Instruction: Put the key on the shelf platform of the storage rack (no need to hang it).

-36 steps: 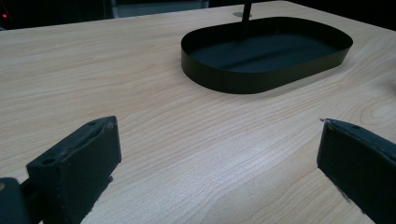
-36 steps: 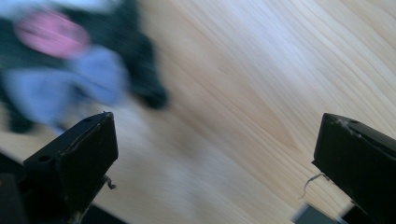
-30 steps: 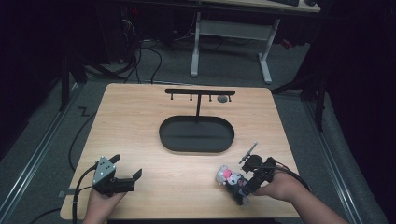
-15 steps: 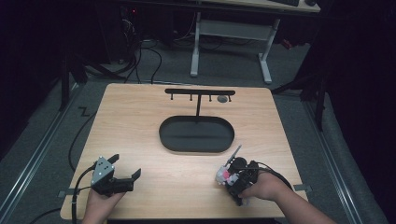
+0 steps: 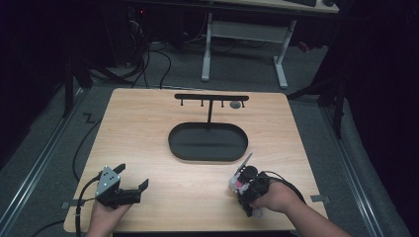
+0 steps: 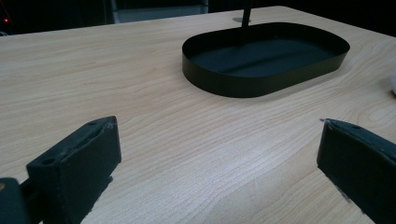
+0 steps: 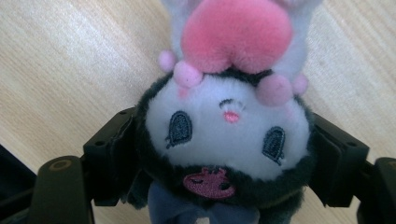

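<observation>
A small plush toy [image 7: 229, 126] with a white face, dark hood and pink heart lies on the wooden table [image 5: 148, 133] at the near right. My right gripper [image 7: 224, 154] has just been closing and its pads now press on both sides of the toy's head. From above, the toy [image 5: 239, 181] peeks out at the tip of the right gripper [image 5: 244, 185], which a hand holds low over the table. My left gripper [image 5: 132, 176] rests at the near left, its jaws wide open around bare wood. That gap also shows in the left gripper [image 6: 219, 154] view.
A black oval tray [image 5: 207, 143] sits mid-table with a thin post and a hooked crossbar [image 5: 211, 97] rising behind it. The tray's rim [image 6: 261, 84] lies ahead of the left jaws. A small round disc [image 5: 235, 104] lies near the far edge. Cables trail off the table's near corners.
The right hand has shifted left and lower onto the plush toy, and its jaws have gone from wide open to shut around the toy's head. The left gripper has stayed put.
</observation>
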